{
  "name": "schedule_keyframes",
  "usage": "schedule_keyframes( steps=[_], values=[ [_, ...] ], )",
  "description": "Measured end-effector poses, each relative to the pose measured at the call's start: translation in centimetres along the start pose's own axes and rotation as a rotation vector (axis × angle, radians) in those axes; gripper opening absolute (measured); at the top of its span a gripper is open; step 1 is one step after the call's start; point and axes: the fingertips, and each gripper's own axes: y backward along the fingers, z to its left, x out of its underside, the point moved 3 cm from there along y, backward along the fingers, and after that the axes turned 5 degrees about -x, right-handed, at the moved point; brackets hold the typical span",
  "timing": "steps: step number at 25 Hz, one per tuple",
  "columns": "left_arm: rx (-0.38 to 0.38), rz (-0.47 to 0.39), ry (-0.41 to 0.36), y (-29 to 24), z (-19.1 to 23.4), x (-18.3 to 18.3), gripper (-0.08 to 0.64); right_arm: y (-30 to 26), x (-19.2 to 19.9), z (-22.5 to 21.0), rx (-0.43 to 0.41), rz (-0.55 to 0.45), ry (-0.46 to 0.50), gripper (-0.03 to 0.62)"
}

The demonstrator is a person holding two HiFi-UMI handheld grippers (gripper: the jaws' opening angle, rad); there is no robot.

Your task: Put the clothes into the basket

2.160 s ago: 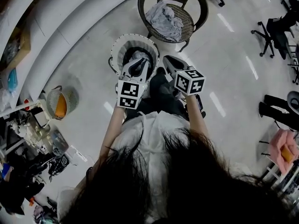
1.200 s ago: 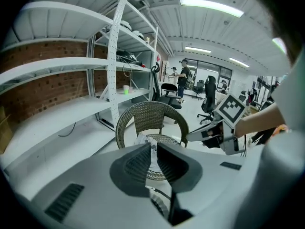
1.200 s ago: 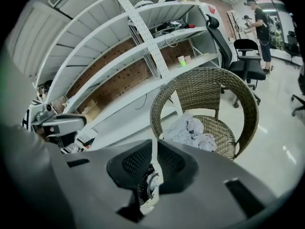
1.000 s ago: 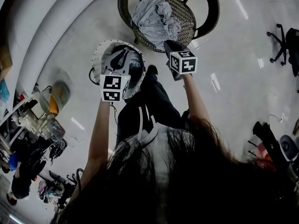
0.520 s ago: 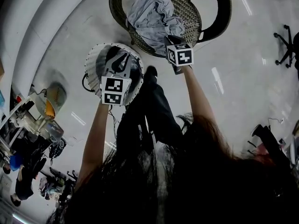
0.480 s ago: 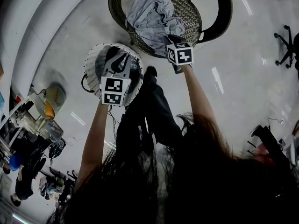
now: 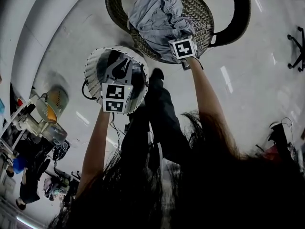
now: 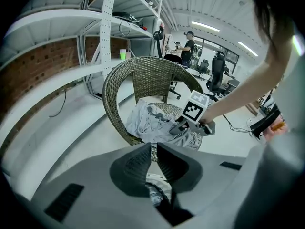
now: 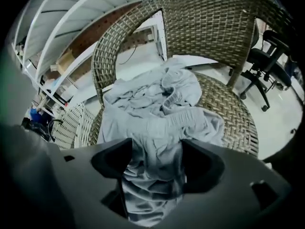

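Crumpled grey clothes (image 7: 155,18) (image 9: 152,99) (image 8: 147,123) lie on the seat of a wicker chair (image 7: 110,1) (image 9: 214,18). My right gripper (image 7: 178,39) (image 9: 156,147) (image 8: 180,127) points down into the pile at its near edge. It is open; its jaws have just been opening, and a fold of grey cloth lies between them. A white slatted basket (image 7: 93,63) (image 9: 71,123) stands on the floor left of the chair, with some grey cloth in it. My left gripper (image 7: 121,63) (image 8: 152,149) hangs over the basket, shut, with nothing seen clamped.
The person's leg and shoe (image 7: 156,75) are between the basket and the chair. An orange-and-white bowl (image 7: 50,106) and clutter (image 7: 28,161) lie at the left. An office chair (image 7: 298,46) stands at the right. Metal shelving (image 8: 109,27) rises behind the chair.
My right gripper has moved from the chair's front edge onto the clothes pile. Both grippers have sunk, and the left stays over the basket. The chair fills more of the view.
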Motion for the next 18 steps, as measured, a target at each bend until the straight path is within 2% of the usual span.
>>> schedule_keyframes(
  steps=[2,9,10,11,12,15,16,18],
  values=[
    [0.003,0.013,0.001,-0.2,0.1,0.5,0.048,-1.3,0.2,0.0,0.005,0.02,0.011,0.307],
    [-0.002,0.031,0.023,0.1,0.5,1.9,0.048,-1.9,-1.1,0.2,0.067,-0.023,0.028,0.286],
    [-0.002,0.028,0.026,0.2,0.4,1.9,0.048,-1.7,-1.1,0.3,0.065,-0.014,0.029,0.207],
    [-0.001,0.024,0.028,0.3,0.3,1.7,0.048,-1.5,-1.0,0.4,0.067,-0.001,0.026,0.083],
    [0.0,0.019,0.029,0.4,0.2,1.6,0.048,-1.3,-0.8,0.5,0.072,0.014,0.017,0.075],
    [0.002,-0.006,0.033,1.1,-0.1,0.9,0.048,-0.3,1.0,0.6,0.074,0.089,-0.08,0.063],
    [0.003,-0.017,0.035,1.4,-0.2,0.6,0.048,-0.1,1.6,0.9,0.045,0.102,-0.139,0.061],
    [0.004,-0.039,0.041,2.2,-0.4,0.3,0.048,0.3,2.8,2.3,-0.066,0.093,-0.276,0.06]
  ],
)
